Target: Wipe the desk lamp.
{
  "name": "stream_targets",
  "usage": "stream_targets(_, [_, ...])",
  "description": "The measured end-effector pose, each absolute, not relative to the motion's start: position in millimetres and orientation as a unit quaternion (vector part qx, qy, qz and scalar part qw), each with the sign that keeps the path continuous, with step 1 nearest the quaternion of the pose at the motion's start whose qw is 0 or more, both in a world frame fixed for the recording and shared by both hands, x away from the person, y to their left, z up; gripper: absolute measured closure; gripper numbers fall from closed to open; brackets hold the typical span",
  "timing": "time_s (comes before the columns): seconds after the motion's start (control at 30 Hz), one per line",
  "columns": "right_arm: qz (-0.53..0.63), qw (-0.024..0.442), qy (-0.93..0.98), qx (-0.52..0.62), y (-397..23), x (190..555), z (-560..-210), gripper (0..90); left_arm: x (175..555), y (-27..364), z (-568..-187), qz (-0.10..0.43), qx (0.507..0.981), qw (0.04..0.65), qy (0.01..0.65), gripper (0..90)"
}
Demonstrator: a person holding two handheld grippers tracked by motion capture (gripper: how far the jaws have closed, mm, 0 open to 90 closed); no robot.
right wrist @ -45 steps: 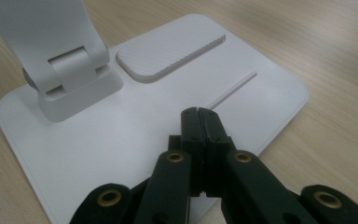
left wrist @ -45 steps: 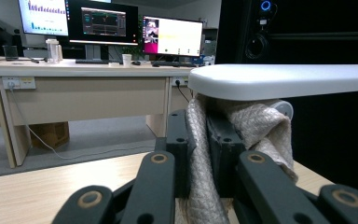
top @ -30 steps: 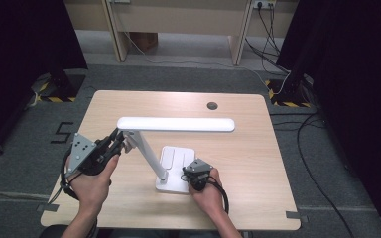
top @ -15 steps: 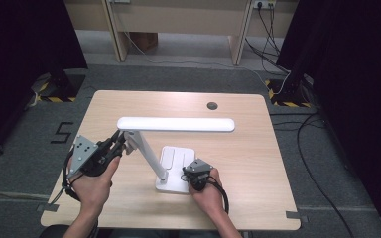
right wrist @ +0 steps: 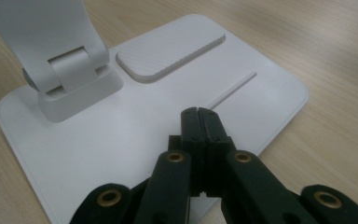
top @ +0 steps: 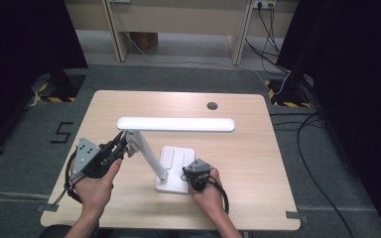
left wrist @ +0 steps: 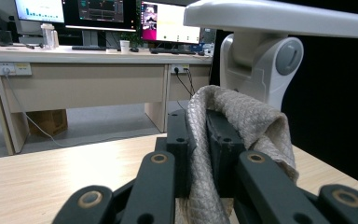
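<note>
Two grippers on the worktop (top: 258,148) | left gripper (left wrist: 200,135) jaws pinch a grey cloth (left wrist: 242,116) by the white lamp (top: 176,124) arm, near the left edge | right gripper (right wrist: 199,116) jaws closed, empty, over the lamp base (right wrist: 121,126) near the front edge

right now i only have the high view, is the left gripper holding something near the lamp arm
Observer: Yes. In the left gripper view, the left gripper is shut on a grey cloth, pinched between its fingers.
Operator: how close is the cloth to the lamp
Observer: It sits just in front of the lamp's upper hinge; I cannot tell if they touch.
Operator: and the right gripper, open or shut
Observer: Shut, with nothing between the fingers. In the right gripper view, the right gripper has its tips over the lamp base, beside a thin groove.
</note>
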State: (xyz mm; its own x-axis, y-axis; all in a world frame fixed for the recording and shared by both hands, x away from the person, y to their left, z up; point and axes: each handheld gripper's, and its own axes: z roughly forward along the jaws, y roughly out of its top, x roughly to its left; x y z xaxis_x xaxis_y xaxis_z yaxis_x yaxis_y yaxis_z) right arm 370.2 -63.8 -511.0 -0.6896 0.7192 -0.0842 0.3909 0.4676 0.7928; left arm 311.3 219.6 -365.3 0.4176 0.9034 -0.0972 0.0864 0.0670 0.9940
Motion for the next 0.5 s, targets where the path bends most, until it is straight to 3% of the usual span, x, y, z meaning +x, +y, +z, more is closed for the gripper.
stream_targets(0.5, [0.393, 0.208, 0.83, 0.338, -63.8, 369.7, -511.0, 90.0, 310.2, 217.5, -372.6, 0.336, 0.597, 0.595, 0.42, 80.8])
